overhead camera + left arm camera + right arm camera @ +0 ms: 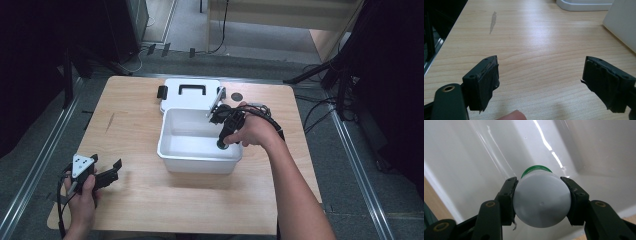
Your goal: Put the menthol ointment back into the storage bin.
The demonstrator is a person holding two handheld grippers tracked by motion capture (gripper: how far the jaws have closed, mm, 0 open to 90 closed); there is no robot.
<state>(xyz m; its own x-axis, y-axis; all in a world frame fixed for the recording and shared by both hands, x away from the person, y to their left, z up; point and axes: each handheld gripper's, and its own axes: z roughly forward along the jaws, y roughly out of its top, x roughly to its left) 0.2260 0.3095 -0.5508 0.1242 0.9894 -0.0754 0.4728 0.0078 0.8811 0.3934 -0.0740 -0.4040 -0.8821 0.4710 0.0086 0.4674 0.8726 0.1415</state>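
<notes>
**Bottle held inside the white bin**

Right gripper [541, 202] lowered into white bin [172, 145], jaws pinching a small white bottle [542, 202] by its sides; bottle's round base toward the camera, green cap [535, 168] pointing at the bin's floor, near an inner corner. In the high view, right gripper [222, 142] tilted down over the bin's right half, right hand [255, 132] above the rim. Bin at mid-table [140, 200], its lid [190, 92] with black handle lying flat just behind, touching or nearly touching the far wall. Left gripper [107, 175] held low at the table's near left corner, well apart from the bin; jaws spread wide, nothing between them, bare wood [536, 50] ahead, left gripper [540, 85] aimed toward the bin's side.
</notes>
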